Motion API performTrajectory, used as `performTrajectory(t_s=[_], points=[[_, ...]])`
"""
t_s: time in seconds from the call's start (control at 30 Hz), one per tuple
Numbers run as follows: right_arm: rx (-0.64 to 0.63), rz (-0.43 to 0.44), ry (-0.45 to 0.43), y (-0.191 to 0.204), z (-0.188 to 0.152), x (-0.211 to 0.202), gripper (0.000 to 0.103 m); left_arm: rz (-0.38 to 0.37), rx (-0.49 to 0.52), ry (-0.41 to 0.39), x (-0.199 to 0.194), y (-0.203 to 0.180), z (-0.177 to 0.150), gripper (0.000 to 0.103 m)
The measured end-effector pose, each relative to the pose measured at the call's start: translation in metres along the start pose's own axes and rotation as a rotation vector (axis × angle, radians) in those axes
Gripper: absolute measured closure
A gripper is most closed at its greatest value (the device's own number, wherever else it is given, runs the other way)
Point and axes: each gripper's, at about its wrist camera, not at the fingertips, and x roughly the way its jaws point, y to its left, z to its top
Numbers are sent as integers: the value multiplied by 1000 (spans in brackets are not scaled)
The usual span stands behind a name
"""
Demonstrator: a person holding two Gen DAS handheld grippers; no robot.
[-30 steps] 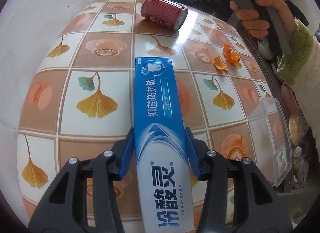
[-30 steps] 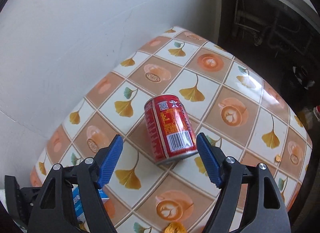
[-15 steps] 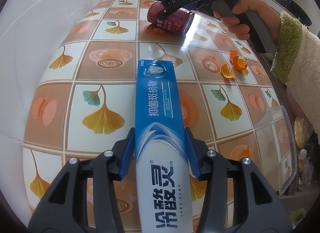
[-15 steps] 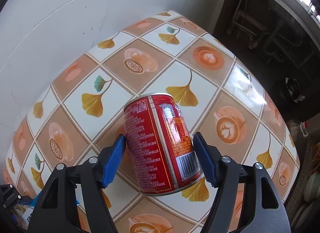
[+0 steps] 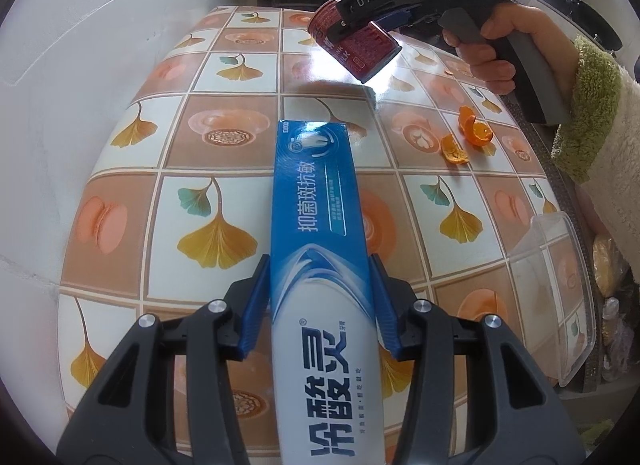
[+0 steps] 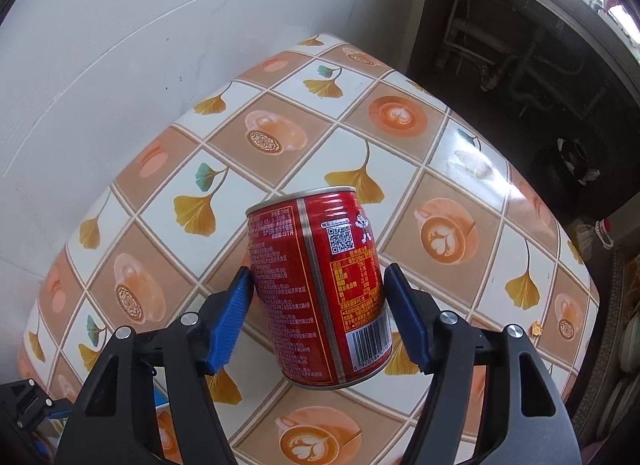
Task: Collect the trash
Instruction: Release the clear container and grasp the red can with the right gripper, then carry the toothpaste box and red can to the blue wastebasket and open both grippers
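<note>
Your right tongs (image 6: 318,315) have just been closing, and their blue pads now clamp the red cylindrical drink can (image 6: 318,289) across its width. The can hangs clear above the tiled worktop (image 6: 280,137), its long axis running forward between the pads. Your left tongs (image 5: 320,305) hold the long blue-and-white toothpaste carton (image 5: 320,249), which projects straight ahead. The clear plastic container (image 5: 560,285) lies right of the left tongs, probably nearer that hand.

- Left wrist view looks steeply down, close over the table's (image 5: 120,249) near edge, facing its far edge
- Right wrist view looks steeply down near the far edge toward the wall-side corner
- Both show the red can (image 6: 320,289) and the tiled tabletop
</note>
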Motion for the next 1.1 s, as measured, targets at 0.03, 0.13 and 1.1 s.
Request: performTrajectory(t_s=[0.03,0.13,1.1], points=[[11,7,-2,-1,-2,-3,38,1,1,-1,-1,0,0,58],[32,19,-8,-2,-7,-8,38,4,5,-15,-6,-1,-1,58],[311,227,-269,-30,-127,-166,38,-66,71,-155,-73,-27,-4,58]])
